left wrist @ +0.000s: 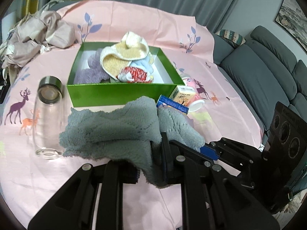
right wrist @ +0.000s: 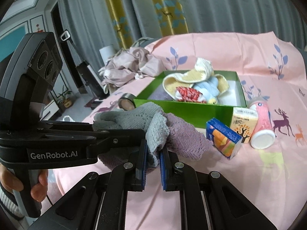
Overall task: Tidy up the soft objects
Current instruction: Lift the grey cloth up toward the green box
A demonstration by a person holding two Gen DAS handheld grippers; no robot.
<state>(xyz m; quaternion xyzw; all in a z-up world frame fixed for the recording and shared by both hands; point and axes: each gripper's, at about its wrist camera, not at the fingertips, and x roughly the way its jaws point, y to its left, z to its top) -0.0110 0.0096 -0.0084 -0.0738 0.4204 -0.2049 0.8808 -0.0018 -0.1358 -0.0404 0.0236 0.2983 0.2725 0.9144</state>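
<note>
Both tongs, left gripper [left wrist: 151, 153] and right gripper [right wrist: 153, 153], pinch the grey towel [left wrist: 115, 130]; next, carry it to the far green box [left wrist: 122, 94].

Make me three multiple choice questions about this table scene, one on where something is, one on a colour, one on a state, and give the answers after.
1. Where is the glass bottle?
A. inside the box
B. lying on the tablecloth beside the box
C. on the sofa

2. What colour is the outside of the box?
A. green
B. red
C. black

3. What are the left gripper and right gripper doing?
A. both open and empty
B. both shut on the grey towel
C. one holds the bottle

Answers: 1 B, it lies on its side on the cloth left of the box. 2 A, its walls are bright green. 3 B, towel folds sit pinched between each pair of jaws.
</note>
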